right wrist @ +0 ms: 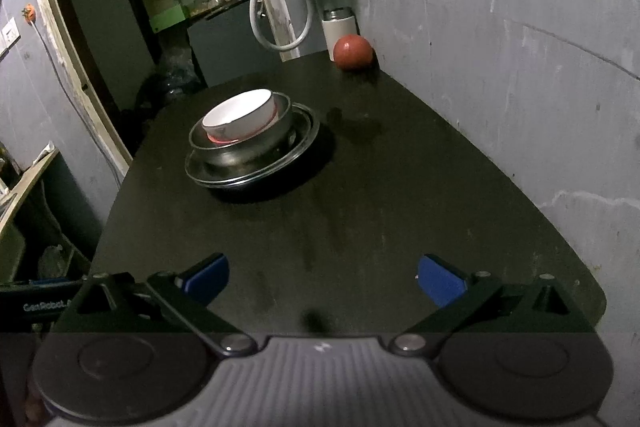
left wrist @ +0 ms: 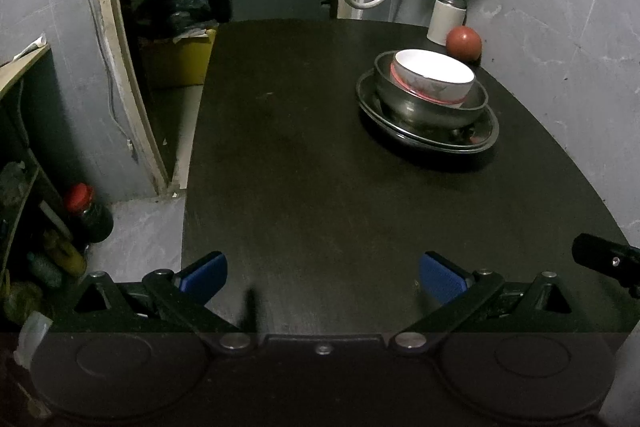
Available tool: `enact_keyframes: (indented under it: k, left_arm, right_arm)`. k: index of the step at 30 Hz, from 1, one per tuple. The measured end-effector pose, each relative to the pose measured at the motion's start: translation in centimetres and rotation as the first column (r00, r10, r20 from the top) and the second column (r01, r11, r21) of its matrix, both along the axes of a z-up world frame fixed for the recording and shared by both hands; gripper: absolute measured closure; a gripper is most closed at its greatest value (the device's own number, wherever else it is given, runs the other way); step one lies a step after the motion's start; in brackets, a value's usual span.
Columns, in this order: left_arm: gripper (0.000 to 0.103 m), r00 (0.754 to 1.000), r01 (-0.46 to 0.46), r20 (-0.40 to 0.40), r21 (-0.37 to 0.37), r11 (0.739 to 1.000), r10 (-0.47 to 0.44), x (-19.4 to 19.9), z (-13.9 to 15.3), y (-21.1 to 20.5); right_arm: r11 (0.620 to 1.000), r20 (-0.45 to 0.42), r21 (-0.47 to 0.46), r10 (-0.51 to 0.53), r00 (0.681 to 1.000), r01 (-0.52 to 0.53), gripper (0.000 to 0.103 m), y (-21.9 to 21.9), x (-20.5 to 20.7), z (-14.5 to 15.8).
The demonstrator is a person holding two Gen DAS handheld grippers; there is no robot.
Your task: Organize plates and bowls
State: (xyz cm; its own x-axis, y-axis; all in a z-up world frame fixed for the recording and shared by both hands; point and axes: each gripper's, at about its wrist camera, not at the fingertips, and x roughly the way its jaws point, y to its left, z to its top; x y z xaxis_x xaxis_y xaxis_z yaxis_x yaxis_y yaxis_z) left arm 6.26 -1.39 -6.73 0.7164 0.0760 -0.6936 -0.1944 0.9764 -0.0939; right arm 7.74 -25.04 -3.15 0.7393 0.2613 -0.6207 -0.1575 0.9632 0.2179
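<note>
A white bowl (left wrist: 434, 75) with a red band sits inside a steel bowl (left wrist: 424, 107), which rests on stacked steel plates (left wrist: 484, 133) on the dark table (left wrist: 300, 167). The right wrist view shows the same stack: white bowl (right wrist: 244, 119), steel bowl (right wrist: 240, 153), plates (right wrist: 300, 143). My left gripper (left wrist: 323, 277) is open over the table's near edge, well short of the stack, with nothing between its blue pads. My right gripper (right wrist: 323, 277) is open too and holds nothing, also near the front edge.
A red ball (left wrist: 463, 43) and a white canister (left wrist: 446, 19) stand at the table's far right corner by the wall; ball (right wrist: 353, 51) and canister (right wrist: 339, 29) also show in the right wrist view. Bottles (left wrist: 86, 215) sit on the floor left of the table.
</note>
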Motion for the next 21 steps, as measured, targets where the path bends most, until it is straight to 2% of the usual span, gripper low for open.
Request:
enact_keyframes:
  k: [21]
  left_arm:
    - [0.001,1.0,0.005,-0.014,-0.002,1.0,-0.005,0.51,-0.21,-0.26]
  right_arm:
    - [1.0,-0.016,-0.001,-0.002,1.0,0.002,0.0,-0.28,0.12,-0.4]
